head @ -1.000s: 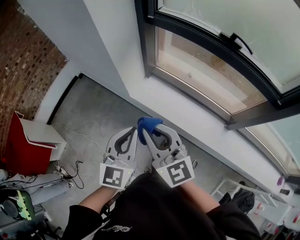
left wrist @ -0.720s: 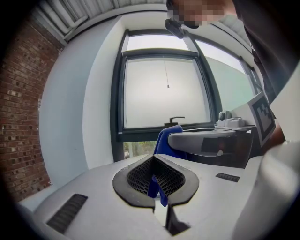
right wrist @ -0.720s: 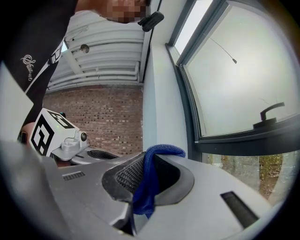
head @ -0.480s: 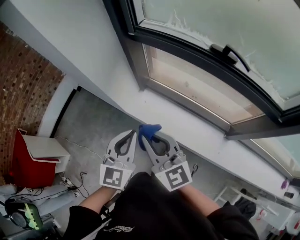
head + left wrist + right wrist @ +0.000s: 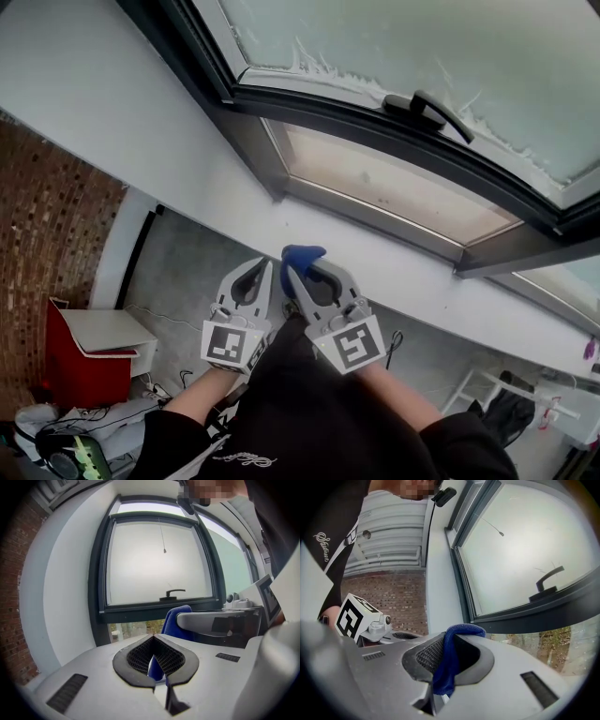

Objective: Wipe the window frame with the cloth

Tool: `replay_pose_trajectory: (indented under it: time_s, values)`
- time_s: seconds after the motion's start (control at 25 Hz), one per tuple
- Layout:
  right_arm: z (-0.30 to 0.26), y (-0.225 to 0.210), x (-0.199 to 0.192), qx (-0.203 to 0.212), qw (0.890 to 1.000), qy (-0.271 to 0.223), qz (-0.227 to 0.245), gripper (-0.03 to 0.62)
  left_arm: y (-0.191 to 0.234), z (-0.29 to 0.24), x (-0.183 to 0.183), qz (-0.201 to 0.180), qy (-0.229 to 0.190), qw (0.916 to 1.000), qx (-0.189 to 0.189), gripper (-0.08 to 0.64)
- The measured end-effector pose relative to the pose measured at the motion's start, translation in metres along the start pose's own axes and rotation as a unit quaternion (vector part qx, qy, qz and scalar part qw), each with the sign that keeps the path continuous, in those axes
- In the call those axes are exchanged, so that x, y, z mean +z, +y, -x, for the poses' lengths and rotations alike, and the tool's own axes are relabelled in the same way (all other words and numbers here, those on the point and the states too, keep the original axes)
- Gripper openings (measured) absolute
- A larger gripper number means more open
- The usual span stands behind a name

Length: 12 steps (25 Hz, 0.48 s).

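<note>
Nearing the window frame (image 5: 394, 120) since a second ago — right gripper (image 5: 292, 274) fingers clench the cloth (image 5: 302, 255), left gripper (image 5: 268, 268) closed on nothing — wiping looks about to begin.

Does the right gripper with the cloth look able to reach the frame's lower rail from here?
Probably yes: the right gripper, shut on the cloth, sits short of the window frame, with only the white sill between them and nothing blocking.

Brick wall (image 5: 47, 234) L, grey concrete floor (image 5: 187, 272), red cabinet (image 5: 80, 380).
</note>
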State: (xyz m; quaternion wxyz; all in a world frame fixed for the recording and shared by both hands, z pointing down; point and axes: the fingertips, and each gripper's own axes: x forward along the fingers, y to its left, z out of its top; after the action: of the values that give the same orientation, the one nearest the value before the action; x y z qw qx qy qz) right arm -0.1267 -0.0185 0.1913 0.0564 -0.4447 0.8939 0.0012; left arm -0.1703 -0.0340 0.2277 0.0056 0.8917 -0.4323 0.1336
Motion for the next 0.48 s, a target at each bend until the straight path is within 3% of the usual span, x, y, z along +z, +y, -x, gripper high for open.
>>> replay_pose_trajectory:
  time_s: [0.28,0.48]
  values:
    - [-0.019,-0.030,-0.008,-0.042,0.999,-0.001,-0.014,0.032,0.010,-0.026,0.000,0.001,-0.002,0.9997,-0.024,0.003]
    - [-0.055,-0.042,-0.025,-0.055,0.998,0.011,-0.017,0.032,0.047,-0.044,-0.012,0.014,0.004,0.9996,-0.024,0.003]
